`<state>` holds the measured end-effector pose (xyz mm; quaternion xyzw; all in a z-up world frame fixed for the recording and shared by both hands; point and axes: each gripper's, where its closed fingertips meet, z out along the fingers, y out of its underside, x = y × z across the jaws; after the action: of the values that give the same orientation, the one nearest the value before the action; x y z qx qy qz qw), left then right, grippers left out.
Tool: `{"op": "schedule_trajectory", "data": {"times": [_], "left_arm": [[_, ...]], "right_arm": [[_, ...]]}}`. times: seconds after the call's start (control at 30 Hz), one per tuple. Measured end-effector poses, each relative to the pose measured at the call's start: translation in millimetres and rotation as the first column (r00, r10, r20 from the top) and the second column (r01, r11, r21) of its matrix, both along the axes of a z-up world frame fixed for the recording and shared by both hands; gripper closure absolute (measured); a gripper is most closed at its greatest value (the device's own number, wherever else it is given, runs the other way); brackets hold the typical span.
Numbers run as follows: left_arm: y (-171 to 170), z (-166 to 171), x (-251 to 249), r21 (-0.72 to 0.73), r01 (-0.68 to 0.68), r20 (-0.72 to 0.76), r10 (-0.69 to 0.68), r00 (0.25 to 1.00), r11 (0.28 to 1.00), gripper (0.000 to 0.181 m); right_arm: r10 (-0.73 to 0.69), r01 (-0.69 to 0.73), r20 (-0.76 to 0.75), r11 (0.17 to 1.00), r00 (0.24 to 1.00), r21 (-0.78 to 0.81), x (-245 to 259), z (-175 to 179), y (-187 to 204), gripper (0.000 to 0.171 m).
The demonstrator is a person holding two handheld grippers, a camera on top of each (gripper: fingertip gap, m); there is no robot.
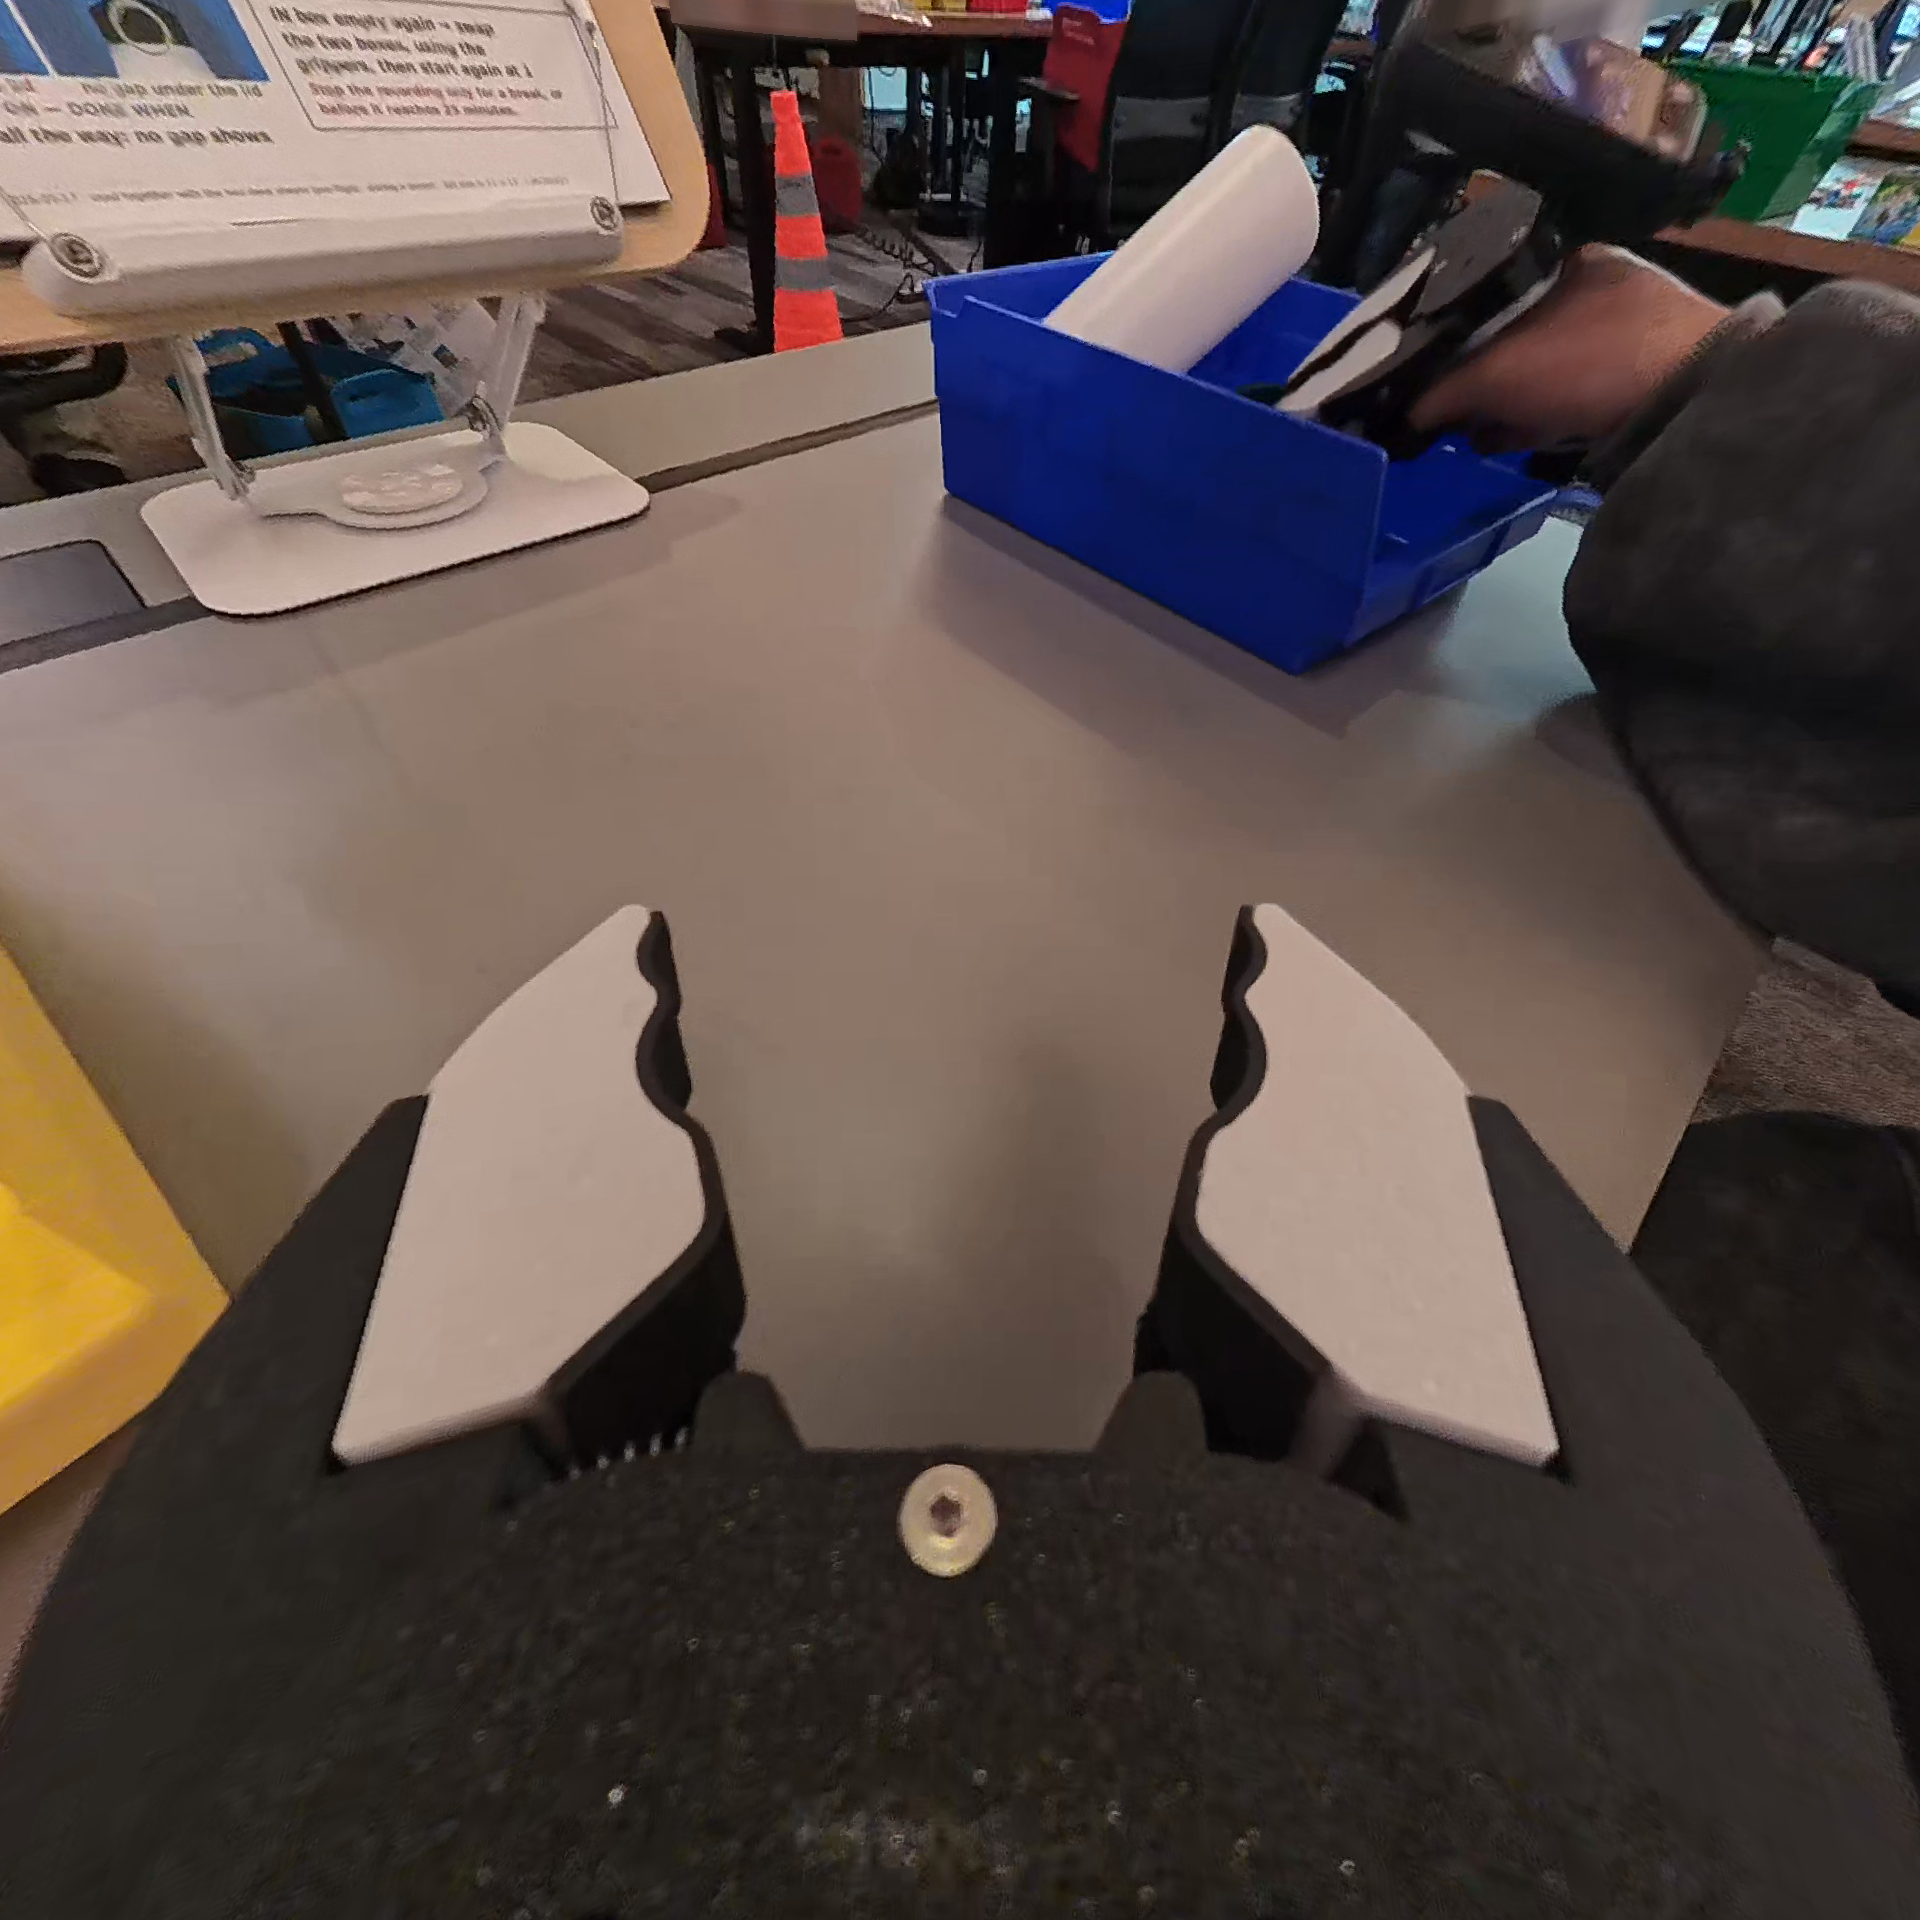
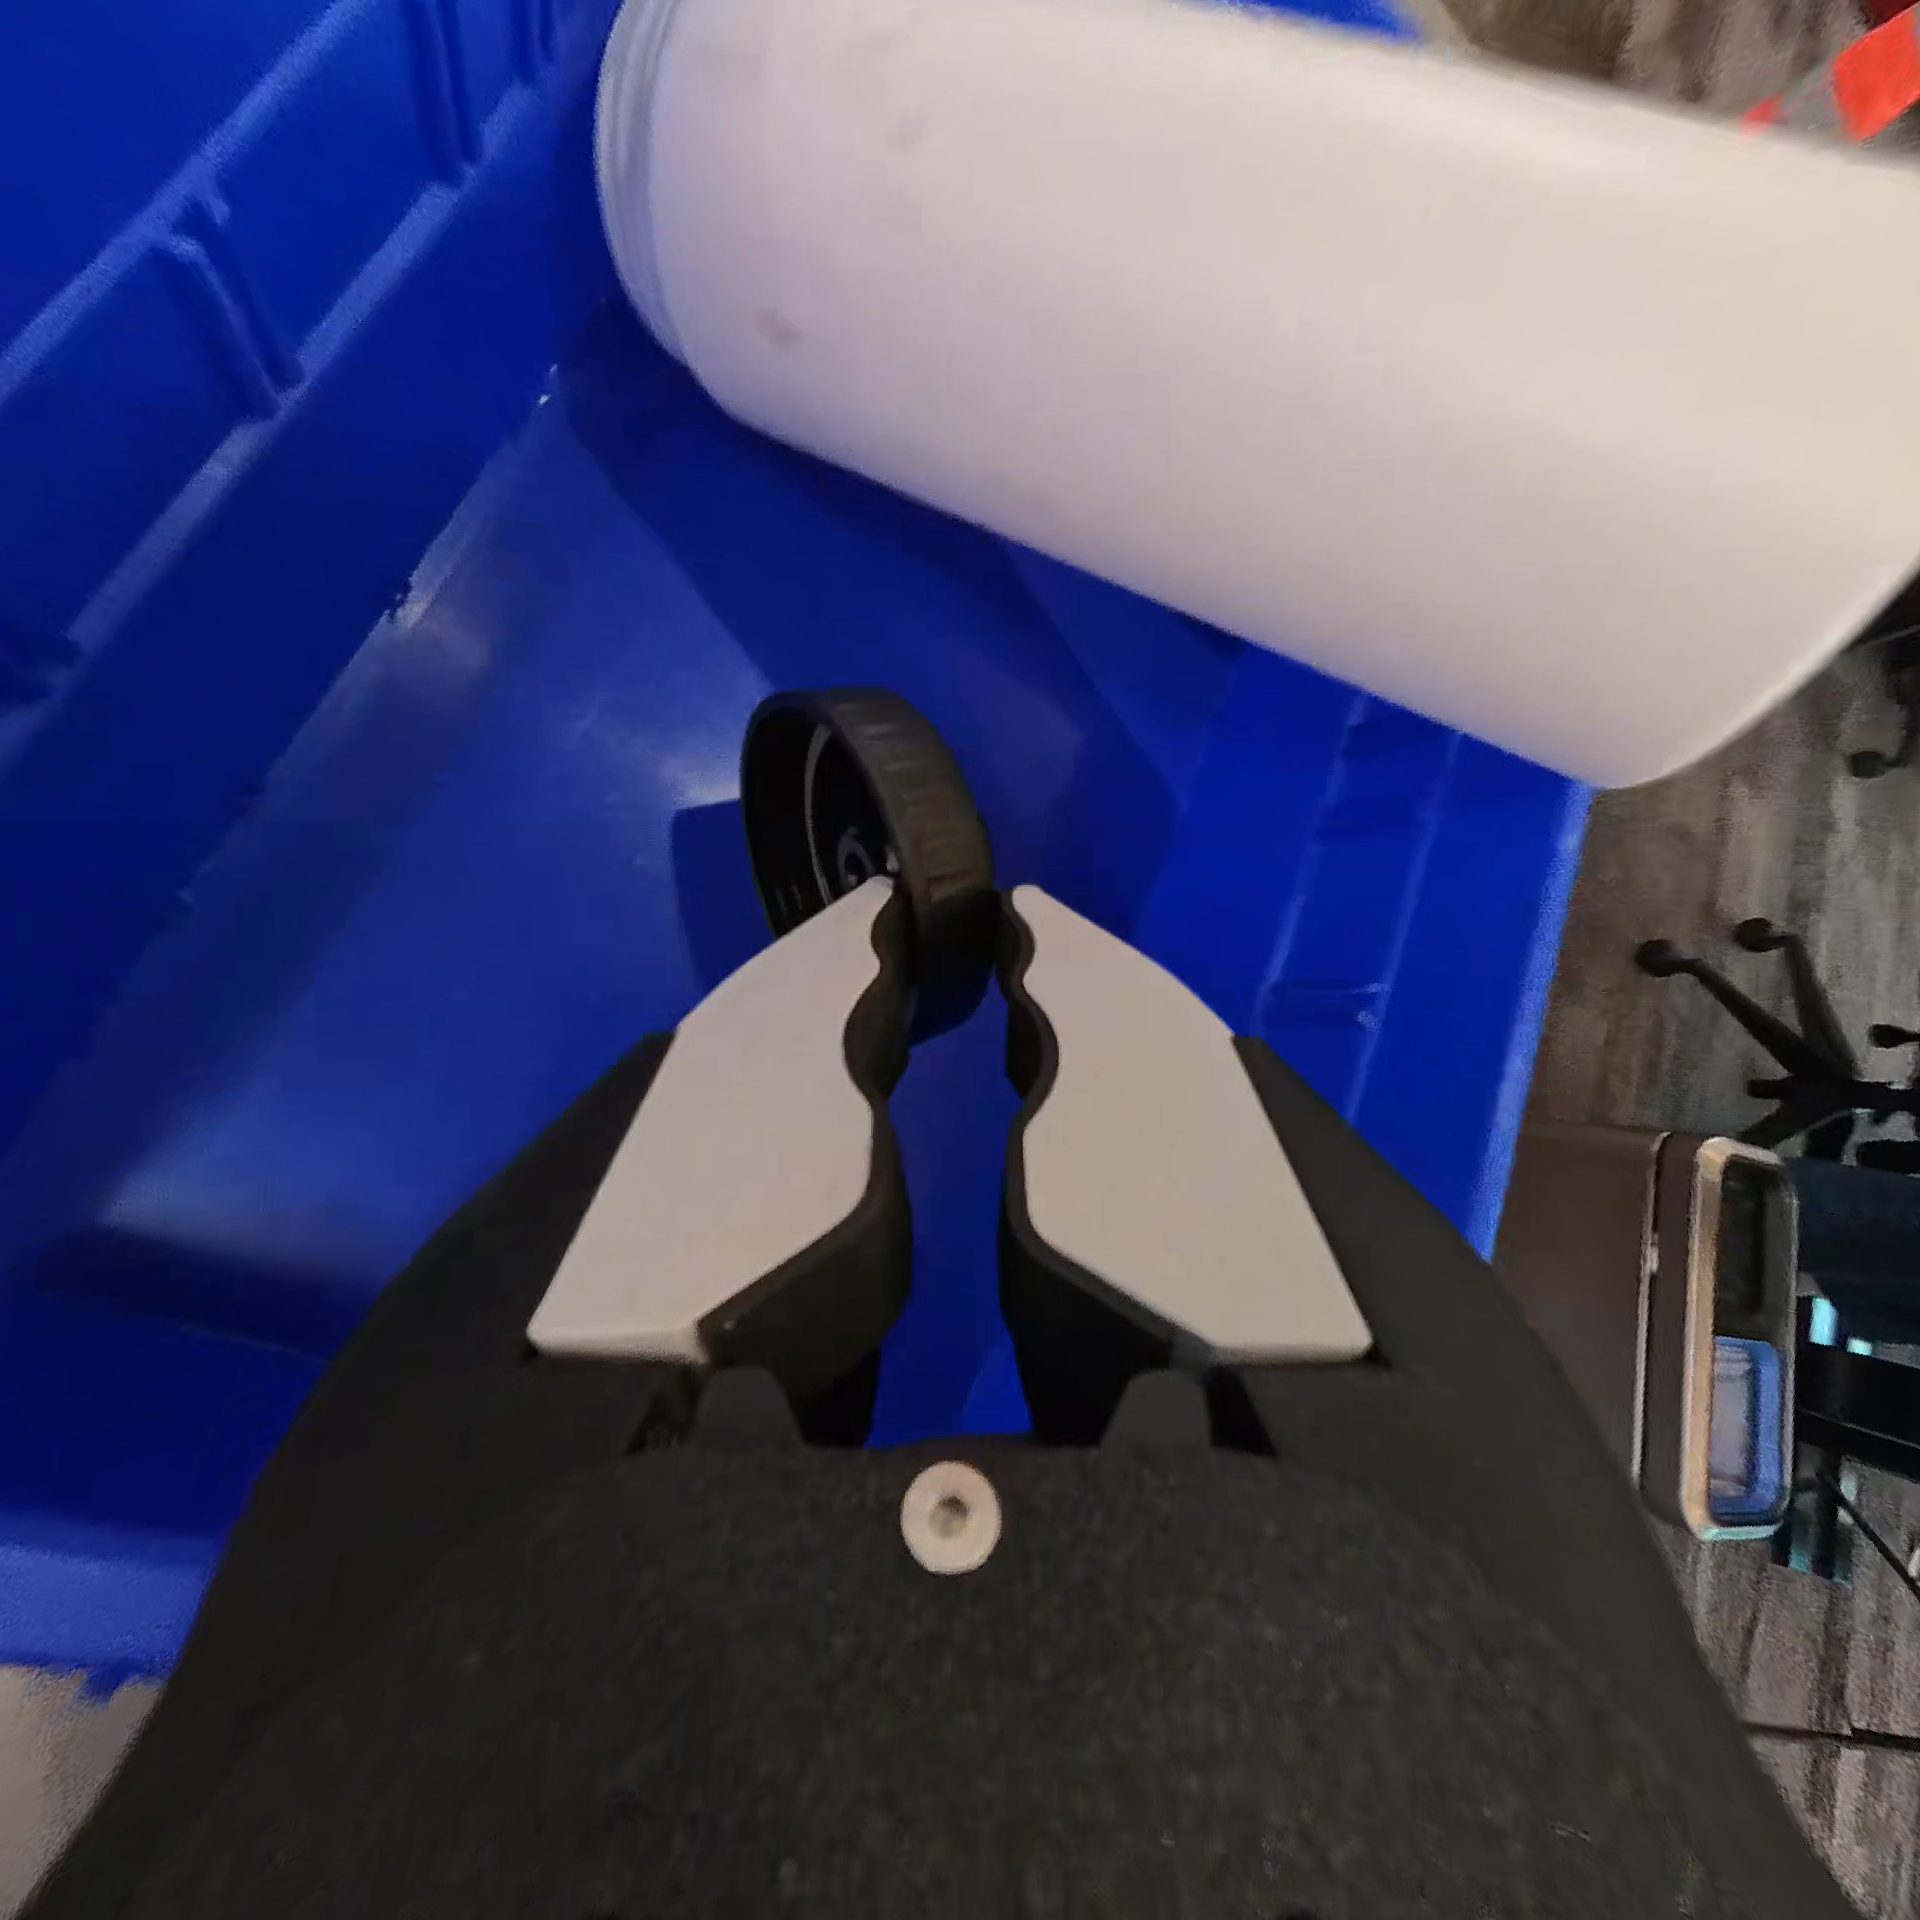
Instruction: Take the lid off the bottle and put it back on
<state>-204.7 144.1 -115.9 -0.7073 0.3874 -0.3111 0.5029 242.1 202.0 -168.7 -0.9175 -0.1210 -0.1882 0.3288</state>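
Observation:
A white bottle (image 1: 1184, 244) lies tilted in a blue bin (image 1: 1164, 488), its flat end poking up over the far wall. In the right wrist view the bottle (image 2: 1195, 343) fills the top of the frame. My right gripper (image 2: 951, 904) is shut on the rim of a black ribbed lid (image 2: 914, 821), held on edge inside the bin (image 2: 312, 727) below the bottle. The right gripper also shows in the left wrist view (image 1: 1340, 379), reaching into the bin. My left gripper (image 1: 951, 940) is open and empty above the grey table (image 1: 831, 748).
A white stand holding an instruction sheet (image 1: 343, 135) sits at the back left. A yellow bin (image 1: 73, 1247) is at the left edge. A person's dark sleeve (image 1: 1766, 644) is at the right. An orange cone (image 1: 800, 239) stands on the floor behind.

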Motion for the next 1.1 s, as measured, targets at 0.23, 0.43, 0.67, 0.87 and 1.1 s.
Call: {"op": "schedule_trajectory", "data": {"times": [0.23,0.43,0.67,0.87,1.1], "left_arm": [[4.5,1.3,-5.5,-0.07,-0.027,0.038,0.03,0.999,0.997,0.084],[6.4,2.7,-8.9,-0.017,-0.05,0.012,0.05,0.999,0.999,0.084],[13.4,13.9,-20.8,0.078,-0.139,0.022,0.138,0.99,0.987,0.083],[16.3,33.5,-60.2,0.145,-0.308,0.04,0.306,0.951,0.94,0.086],[15.5,16.5,-122.9,0.016,-0.449,0.028,0.449,0.893,0.893,0.087]], "right_arm": [[-0.033,0.034,0.34,0.999,0.94,0.003,20.5,-1.4,4.4,0.157],[-0.001,0.006,0.199,1.0,0.98,-0.026,-11.3,-6.7,-11.7,0.15],[-0.041,0.041,-0.003,0.999,0.999,-0.03,-23.4,-6.6,-35.5,0.122],[-0.094,0.138,-0.365,0.986,0.926,0.096,-24.5,40.9,-58.0,0.099],[0.063,0.177,-0.572,0.918,0.818,0.354,-62.0,82.9,-109.7,0.1]]}}
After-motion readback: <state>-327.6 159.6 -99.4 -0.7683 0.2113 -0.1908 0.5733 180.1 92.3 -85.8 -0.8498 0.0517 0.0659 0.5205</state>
